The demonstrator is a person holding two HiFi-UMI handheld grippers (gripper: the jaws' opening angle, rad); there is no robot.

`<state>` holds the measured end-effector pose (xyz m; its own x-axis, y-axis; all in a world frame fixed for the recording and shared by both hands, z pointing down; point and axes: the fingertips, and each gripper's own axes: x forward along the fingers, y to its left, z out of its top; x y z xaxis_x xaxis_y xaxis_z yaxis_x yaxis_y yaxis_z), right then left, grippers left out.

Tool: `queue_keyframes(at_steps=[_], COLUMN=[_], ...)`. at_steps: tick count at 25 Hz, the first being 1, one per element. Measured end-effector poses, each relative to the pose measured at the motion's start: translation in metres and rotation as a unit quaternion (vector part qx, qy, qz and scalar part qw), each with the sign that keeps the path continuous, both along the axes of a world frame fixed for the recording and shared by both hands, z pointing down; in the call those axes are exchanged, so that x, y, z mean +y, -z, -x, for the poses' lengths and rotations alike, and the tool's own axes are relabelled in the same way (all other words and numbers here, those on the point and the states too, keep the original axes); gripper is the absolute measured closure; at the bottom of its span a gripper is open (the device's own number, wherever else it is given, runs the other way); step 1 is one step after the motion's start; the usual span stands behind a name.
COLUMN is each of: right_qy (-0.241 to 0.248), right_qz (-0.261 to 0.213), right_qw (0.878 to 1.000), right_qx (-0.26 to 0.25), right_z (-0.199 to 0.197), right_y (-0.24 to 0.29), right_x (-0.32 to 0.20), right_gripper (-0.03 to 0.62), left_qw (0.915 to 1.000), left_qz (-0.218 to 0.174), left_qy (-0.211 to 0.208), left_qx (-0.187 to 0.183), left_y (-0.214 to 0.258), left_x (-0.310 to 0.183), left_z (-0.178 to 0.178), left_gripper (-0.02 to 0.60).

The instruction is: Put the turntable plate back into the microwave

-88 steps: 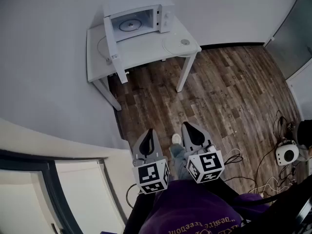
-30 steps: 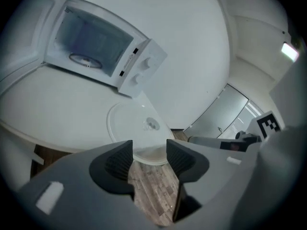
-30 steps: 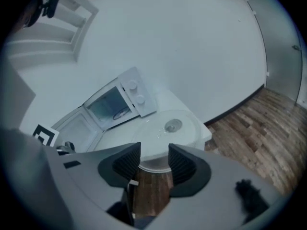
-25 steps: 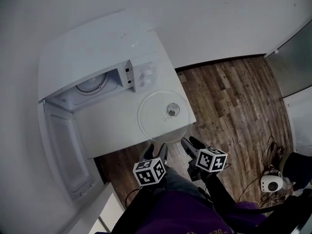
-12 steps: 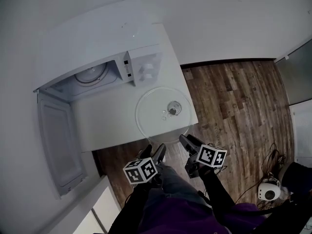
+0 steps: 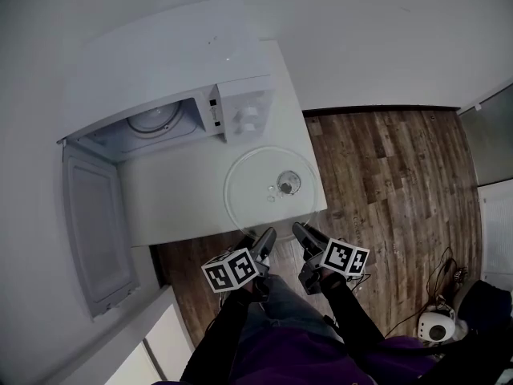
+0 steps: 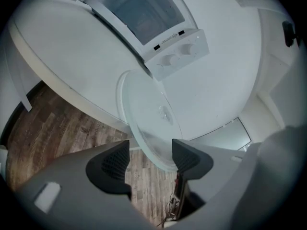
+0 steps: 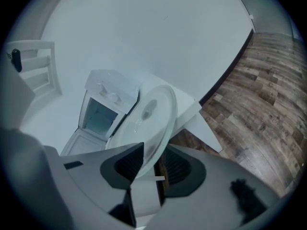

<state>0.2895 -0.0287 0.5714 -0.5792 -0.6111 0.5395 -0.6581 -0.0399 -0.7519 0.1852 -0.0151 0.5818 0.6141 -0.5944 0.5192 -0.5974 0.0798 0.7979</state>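
White table [image 6: 178,200], turntable plate [image 6: 256,184] overhanging front edge, microwave [image 6: 160,66] open

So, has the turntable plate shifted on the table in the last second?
No. The turntable plate still overhangs the table's near edge, just in front of the microwave's control panel, as before.

white table [image 6: 176,208], open microwave [image 6: 152,62] at the back, glass turntable plate [image 6: 255,192] at its front edge
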Motion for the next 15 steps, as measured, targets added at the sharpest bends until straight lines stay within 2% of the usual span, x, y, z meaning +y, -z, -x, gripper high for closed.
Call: queue_keyframes(at_steps=[3, 5, 12, 15], right_qy=[-0.005, -0.004, -0.015, -0.013], right_qz=[0.001, -0.002, -0.003, 0.001], right_qw=[1.0, 1.0, 0.999, 0.999], right_qx=[-0.011, -0.018, -0.047, -0.05], right_z=[-0.001, -0.001, -0.0034, -0.0047], right_y=[-0.0009, -0.0003, 0.0043, 0.0049], right_x=[0.0, -0.0009, -0.0031, -0.0029], right_gripper=[0.464, 0.468, 0.488, 0.492], left_qw=[0.9999, 0.9998, 0.998, 0.9978], left_qz=[-0.003, -0.007, -0.028, -0.035], left_qy=[0.016, 0.019, 0.049, 0.05], left_qx=[-0.003, -0.005, 0.029, 0.028], left_y=[-0.0004, 0.0005, 0.0082, 0.009], left_x=[-0.006, -0.0089, -0.0098, -0.0089], left_z=[0.0008, 0.0003, 0.0, -0.0013], left_gripper=[0.333, 0.411, 0.46, 0.463])
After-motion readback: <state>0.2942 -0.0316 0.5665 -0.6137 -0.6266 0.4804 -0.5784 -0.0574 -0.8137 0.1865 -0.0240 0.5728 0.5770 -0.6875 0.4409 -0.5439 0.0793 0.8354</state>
